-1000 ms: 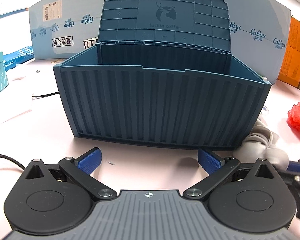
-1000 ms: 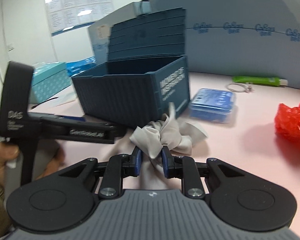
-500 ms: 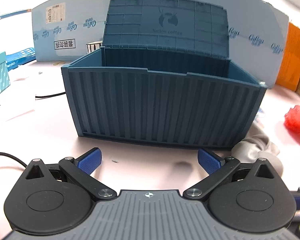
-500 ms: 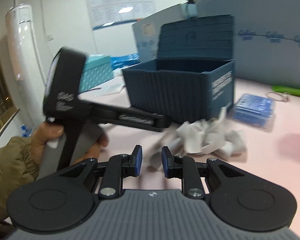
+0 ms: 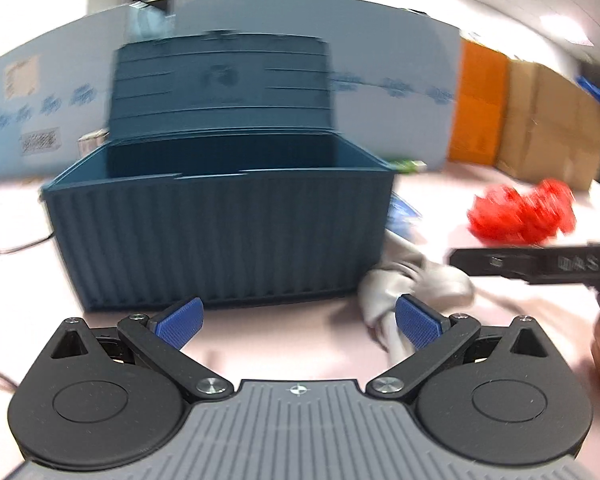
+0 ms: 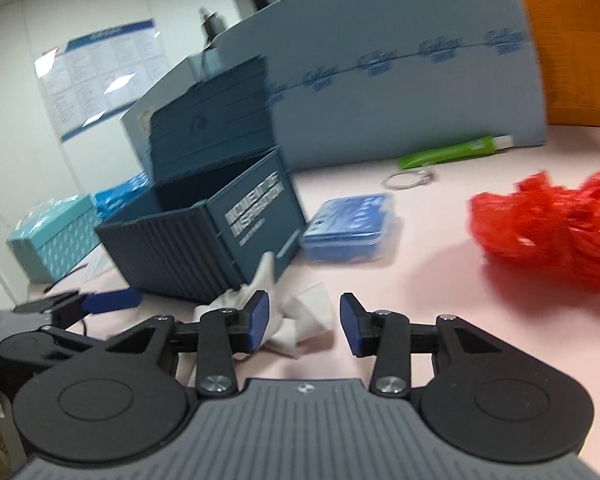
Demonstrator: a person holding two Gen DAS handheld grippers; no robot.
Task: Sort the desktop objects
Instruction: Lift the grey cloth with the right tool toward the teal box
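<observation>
**Cloth down, bin still empty**

On the pink tabletop, beside the near corner of the open blue container bin, lies the crumpled grey cloth, and nothing has gone in yet as far as either view shows: the bin's visible interior looks bare. So the sorting looks barely begun. Still out on the tabletop: the red mesh bag well off to the right, the flat blue case just beside the bin's end wall, the green tube and a wire ring further back.

Right gripper now: its fingers have just been opening and stand at a narrow gap, with part of the cloth between them but no pad pressing on it. It points forward and slightly down, rolled a little, low over the tabletop.

Left gripper: fingers spread wide, nothing held, aimed at the bin's long front wall, with the cloth just ahead of its right finger. Both views are smeared with motion blur, so fine detail is uncertain.
</observation>
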